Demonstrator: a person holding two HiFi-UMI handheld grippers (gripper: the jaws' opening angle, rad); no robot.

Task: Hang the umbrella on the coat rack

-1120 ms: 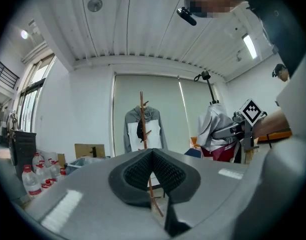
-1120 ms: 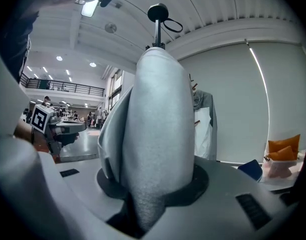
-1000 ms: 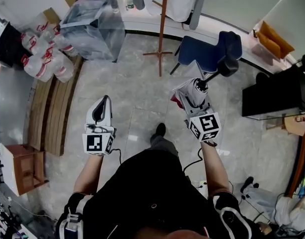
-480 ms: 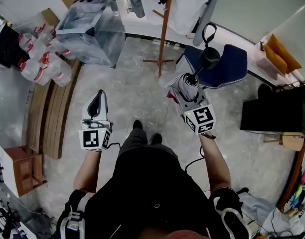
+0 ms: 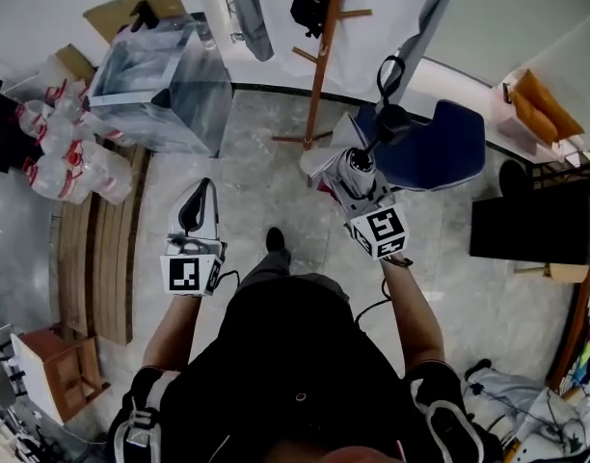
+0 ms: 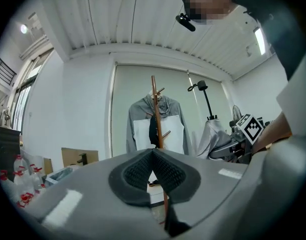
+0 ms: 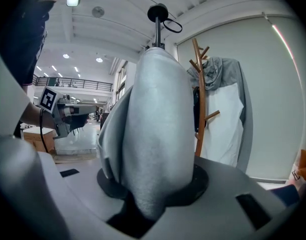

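Right gripper (image 5: 357,177) clamped around the folded grey umbrella (image 7: 155,124), its looped handle end near the wooden coat rack (image 5: 320,66) at far centre, not touching it; left gripper (image 6: 152,153) pressed closed on nothing, well left.

Pale grey is being shown by the fabric of the umbrella (image 7: 153,134), with black on its handle (image 7: 157,13) and loop. A reddish-brown wood tone is being shown by the coat rack (image 5: 319,61). Grey with a white front panel is being shown by the jacket (image 6: 157,131). Grey shells and black pads are being shown on the left tool (image 5: 194,205) and the right tool (image 5: 351,167), the left pads being marked with a fine ribbed texture. Black-and-white square markers are being carried on their cubes. Deep blue is being shown by the chair (image 5: 440,148), orange by the bag (image 5: 536,99), and mottled grey by the floor (image 5: 247,191). Black is being worn by the person (image 5: 295,355). Red labels are being shown on the clear bottles (image 5: 59,157).
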